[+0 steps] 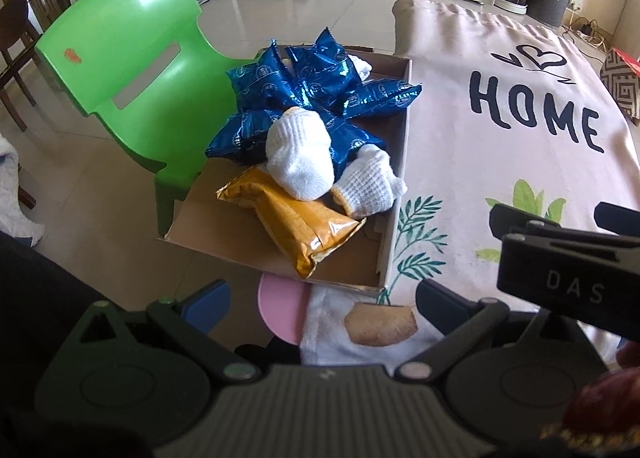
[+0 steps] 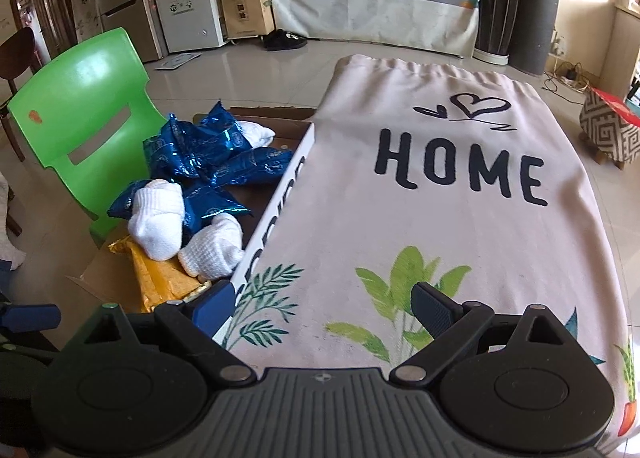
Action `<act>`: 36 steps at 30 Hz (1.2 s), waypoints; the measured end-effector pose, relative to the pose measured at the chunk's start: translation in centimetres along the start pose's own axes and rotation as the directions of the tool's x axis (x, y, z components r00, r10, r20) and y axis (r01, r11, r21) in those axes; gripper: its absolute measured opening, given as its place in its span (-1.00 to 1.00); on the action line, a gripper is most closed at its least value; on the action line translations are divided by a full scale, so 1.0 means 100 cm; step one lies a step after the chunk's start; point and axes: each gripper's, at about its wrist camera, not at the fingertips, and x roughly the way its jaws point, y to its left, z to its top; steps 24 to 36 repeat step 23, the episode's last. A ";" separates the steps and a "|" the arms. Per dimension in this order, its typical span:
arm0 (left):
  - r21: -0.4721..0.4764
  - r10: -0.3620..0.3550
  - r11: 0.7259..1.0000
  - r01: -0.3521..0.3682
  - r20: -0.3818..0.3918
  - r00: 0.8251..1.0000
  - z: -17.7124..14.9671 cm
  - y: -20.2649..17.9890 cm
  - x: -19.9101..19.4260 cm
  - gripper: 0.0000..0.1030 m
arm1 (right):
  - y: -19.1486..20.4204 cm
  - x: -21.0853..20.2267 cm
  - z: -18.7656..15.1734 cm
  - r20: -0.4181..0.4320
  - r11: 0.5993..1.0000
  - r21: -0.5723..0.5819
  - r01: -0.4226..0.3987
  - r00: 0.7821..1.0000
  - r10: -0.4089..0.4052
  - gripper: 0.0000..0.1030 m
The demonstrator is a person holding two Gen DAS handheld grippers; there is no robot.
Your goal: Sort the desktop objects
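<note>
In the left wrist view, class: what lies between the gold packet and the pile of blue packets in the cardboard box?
Two rolled white socks lie between the gold packet and the blue packets, resting on both; the left wrist view shows it.

The left tool point(image 1: 322, 298) tilts steeply downward with its blue-padded fingers point(image 1: 208, 300) spread wide and nothing between them. The right tool point(image 2: 322, 304) also angles down, its fingers point(image 2: 434, 312) set far apart (empty too). In the left wrist view the right tool's black body sits close beside the left tool.
</note>
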 end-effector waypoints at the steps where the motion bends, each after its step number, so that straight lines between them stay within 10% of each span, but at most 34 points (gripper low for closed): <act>1: 0.000 0.003 1.000 -0.003 0.000 1.000 0.000 0.000 0.000 0.99 | 0.001 0.000 0.000 0.000 1.000 -0.001 -0.001 1.000 0.001 0.86; 36: 0.022 -0.006 1.000 0.006 0.001 1.000 -0.003 -0.007 0.005 0.99 | -0.011 0.000 0.000 0.003 0.999 0.034 0.017 1.000 -0.017 0.86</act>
